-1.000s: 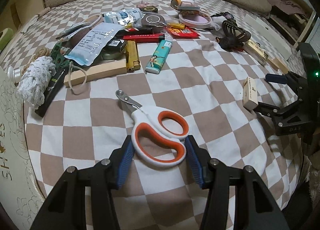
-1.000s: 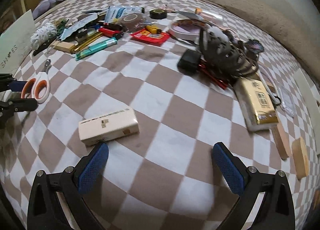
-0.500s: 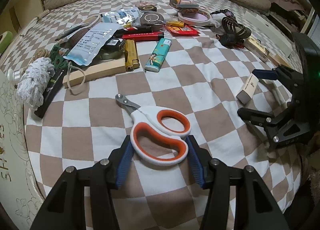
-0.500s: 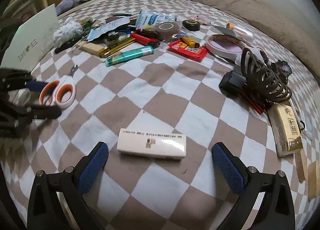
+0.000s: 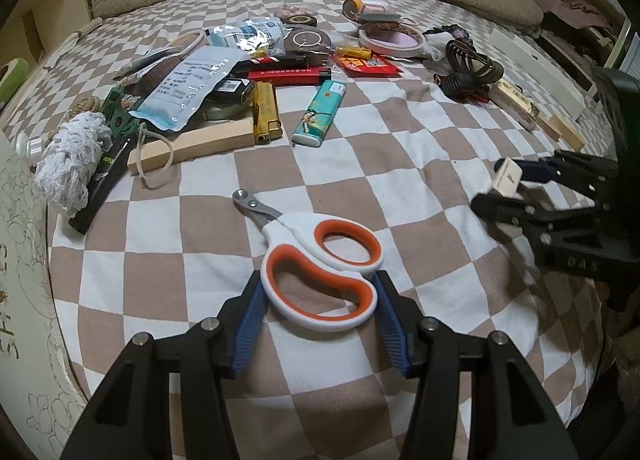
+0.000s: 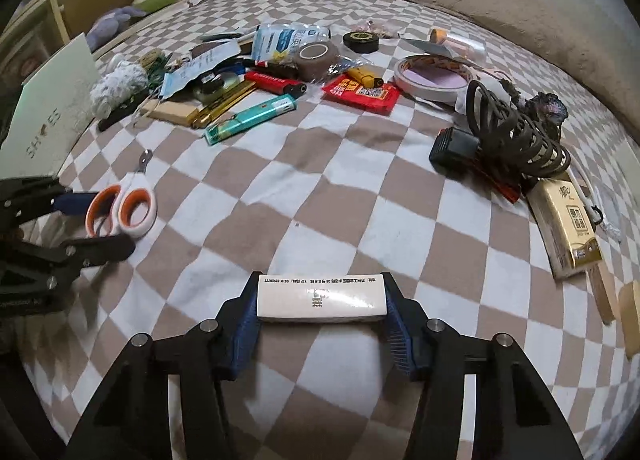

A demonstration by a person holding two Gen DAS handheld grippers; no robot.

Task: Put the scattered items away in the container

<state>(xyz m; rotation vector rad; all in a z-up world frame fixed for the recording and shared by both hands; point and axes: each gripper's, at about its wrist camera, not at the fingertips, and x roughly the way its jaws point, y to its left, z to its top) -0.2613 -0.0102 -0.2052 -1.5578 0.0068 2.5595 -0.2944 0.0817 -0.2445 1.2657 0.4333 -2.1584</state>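
Jaws on my right gripper (image 6: 320, 310) have just been closing, and now they sit clamped on the ends of the small white box (image 6: 322, 297), which half a second ago lay loose on the bed between wide-spread fingers. From the left wrist view I can see the same box (image 5: 507, 179) at about 3 o'clock, pinched in that gripper (image 5: 502, 190), tilted and apparently lifted off the checkered bedspread (image 5: 400, 164), though I can't be sure it has cleared.

My left gripper (image 5: 318, 314) has not shifted: its jaws are pressed against both sides of the orange-and-white scissors (image 5: 320, 266), gripping the handle loops, with the blades pointing toward 11 o'clock. The scissors seem to rest on the bed.

So I read it as both hands loaded, two items ready to travel. The container is, I judge, the white shoe box (image 6: 52, 112) at 10 o'clock in the right wrist view, its wall also showing at the 9 o'clock edge (image 5: 16, 244) of the left view, just beside the left gripper. Most of the clutter is untouched at 12 o'clock: the teal lighter (image 5: 319, 113), gold lighter (image 5: 266, 112), wooden block (image 5: 192, 144), tape roll (image 5: 391, 37), coiled cable (image 5: 472, 66) and more. I think the task is at an early stage; the scissors have the shorter trip, and the grip across the box's ends could slip if I swing fast.
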